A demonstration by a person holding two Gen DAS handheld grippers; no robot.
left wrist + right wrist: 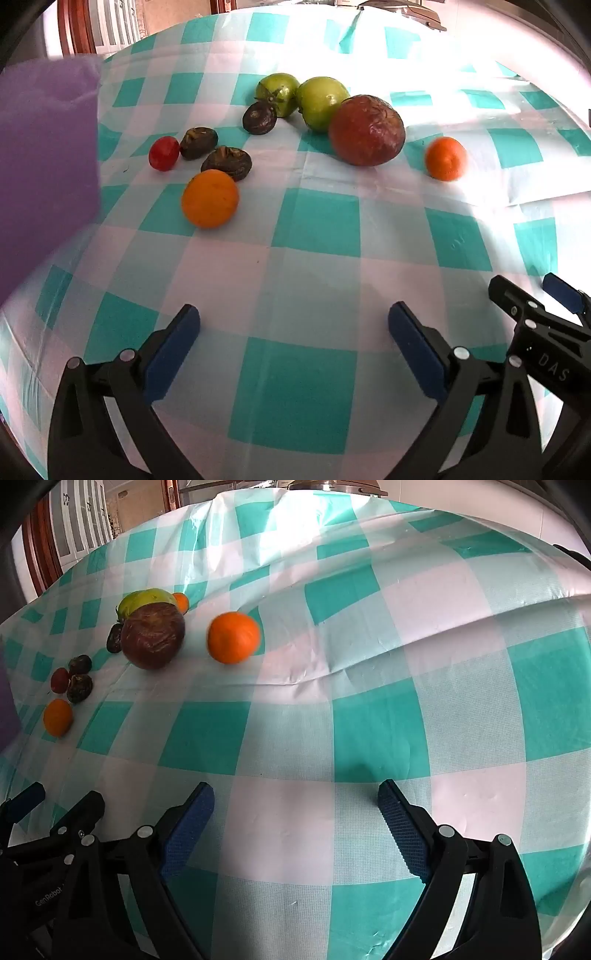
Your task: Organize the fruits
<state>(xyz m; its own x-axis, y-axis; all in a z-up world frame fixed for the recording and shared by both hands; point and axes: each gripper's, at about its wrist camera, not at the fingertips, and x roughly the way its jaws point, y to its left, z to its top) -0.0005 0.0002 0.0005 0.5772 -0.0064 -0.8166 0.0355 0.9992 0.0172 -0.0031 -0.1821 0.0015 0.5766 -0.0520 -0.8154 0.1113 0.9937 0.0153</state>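
Both jaws wide apart, empty, left gripper [293, 325], right gripper [295, 801].

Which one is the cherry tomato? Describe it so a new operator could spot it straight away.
Start at the big reddish-brown fruit in the middle of the checked tablecloth, then look left past the dark wrinkled fruits toward the purple box. The cherry tomato sits at the left end of that cluster, touching a dark wrinkled fruit. It is the only small, shiny red one.

Fruit count on the desk [314, 236]

Two oranges [209, 198], two green tomatoes [279, 92], one big reddish-brown fruit [366, 130], one small red tomato [163, 153], three dark wrinkly ones [226, 162]. Nine total.
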